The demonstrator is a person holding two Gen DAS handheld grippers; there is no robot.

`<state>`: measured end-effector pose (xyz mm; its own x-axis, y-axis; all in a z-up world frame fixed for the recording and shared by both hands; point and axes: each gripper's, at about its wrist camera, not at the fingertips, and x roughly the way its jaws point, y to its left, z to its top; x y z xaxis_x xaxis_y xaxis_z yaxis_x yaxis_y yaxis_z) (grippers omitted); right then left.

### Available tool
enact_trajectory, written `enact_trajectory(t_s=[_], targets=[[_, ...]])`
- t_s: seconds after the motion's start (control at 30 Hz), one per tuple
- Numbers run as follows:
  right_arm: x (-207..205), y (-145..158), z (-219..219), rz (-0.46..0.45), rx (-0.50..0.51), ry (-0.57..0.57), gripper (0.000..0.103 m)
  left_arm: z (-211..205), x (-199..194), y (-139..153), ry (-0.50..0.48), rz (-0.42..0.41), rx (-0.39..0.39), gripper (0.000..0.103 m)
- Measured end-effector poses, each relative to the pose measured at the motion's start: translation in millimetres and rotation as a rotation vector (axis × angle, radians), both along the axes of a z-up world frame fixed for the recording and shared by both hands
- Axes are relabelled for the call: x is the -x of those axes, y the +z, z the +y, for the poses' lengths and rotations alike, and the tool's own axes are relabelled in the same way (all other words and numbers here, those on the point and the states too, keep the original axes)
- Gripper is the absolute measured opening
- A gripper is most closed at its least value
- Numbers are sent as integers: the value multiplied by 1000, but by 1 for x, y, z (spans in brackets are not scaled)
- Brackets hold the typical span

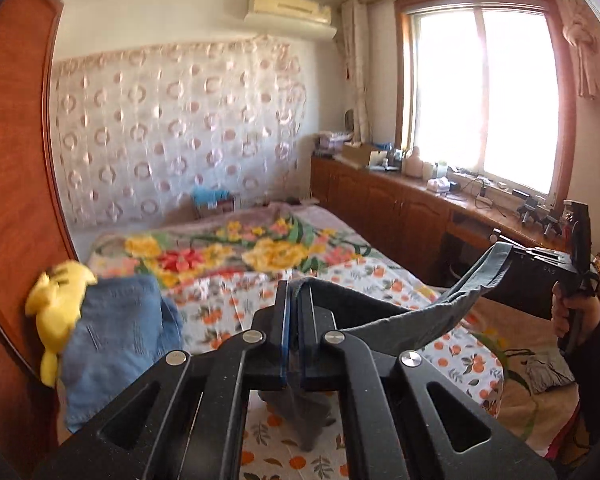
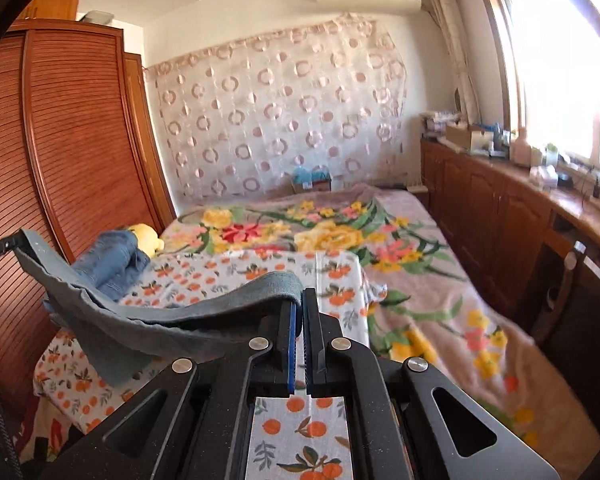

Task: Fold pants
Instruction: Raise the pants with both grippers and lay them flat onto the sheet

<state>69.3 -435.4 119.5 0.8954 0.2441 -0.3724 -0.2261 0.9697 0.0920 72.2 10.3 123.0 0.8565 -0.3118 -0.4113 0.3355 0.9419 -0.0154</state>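
Grey pants (image 1: pixel 412 312) hang in the air between my two grippers, above the bed. My left gripper (image 1: pixel 296 292) is shut on one end of the grey cloth, which also droops below its jaws. In the left wrist view the cloth stretches right to my right gripper (image 1: pixel 512 254), held by a person's hand (image 1: pixel 568 312). In the right wrist view my right gripper (image 2: pixel 300 300) is shut on the pants (image 2: pixel 148 320), whose band runs left and up to the left gripper (image 2: pixel 18 244) at the frame edge.
The bed (image 2: pixel 420 280) has a flowered blanket and an orange-print sheet (image 2: pixel 300 432). Blue jeans (image 1: pixel 116 340) and a yellow plush toy (image 1: pixel 56 300) lie by the wooden wardrobe (image 2: pixel 60 160). A long wooden cabinet (image 1: pixel 400 208) runs under the window.
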Motion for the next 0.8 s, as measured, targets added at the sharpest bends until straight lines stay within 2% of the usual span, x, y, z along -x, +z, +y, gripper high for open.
enact_trajectory(t_s=[0.17,0.3,0.43,0.53,0.63,0.7,0.8], targets=[[31,59,-7,-113,15,22,2,6,9,52,15,-106,-6,3],[38,86,-4,-158,46,31,2,17,2,77,41,-143,-18,3],[17,79,8,-132,79,45,2,27,-23,63,74,-107,-39,3],[-17,68,20,-87,102,49,2,38,-59,37,106,-51,-40,3],[-51,70,30,-79,109,38,2,44,-93,20,138,7,-31,3],[-65,86,34,-85,85,17,2,47,-107,24,163,1,-36,3],[-71,109,39,-123,39,13,2,41,-103,48,175,-53,-41,3]])
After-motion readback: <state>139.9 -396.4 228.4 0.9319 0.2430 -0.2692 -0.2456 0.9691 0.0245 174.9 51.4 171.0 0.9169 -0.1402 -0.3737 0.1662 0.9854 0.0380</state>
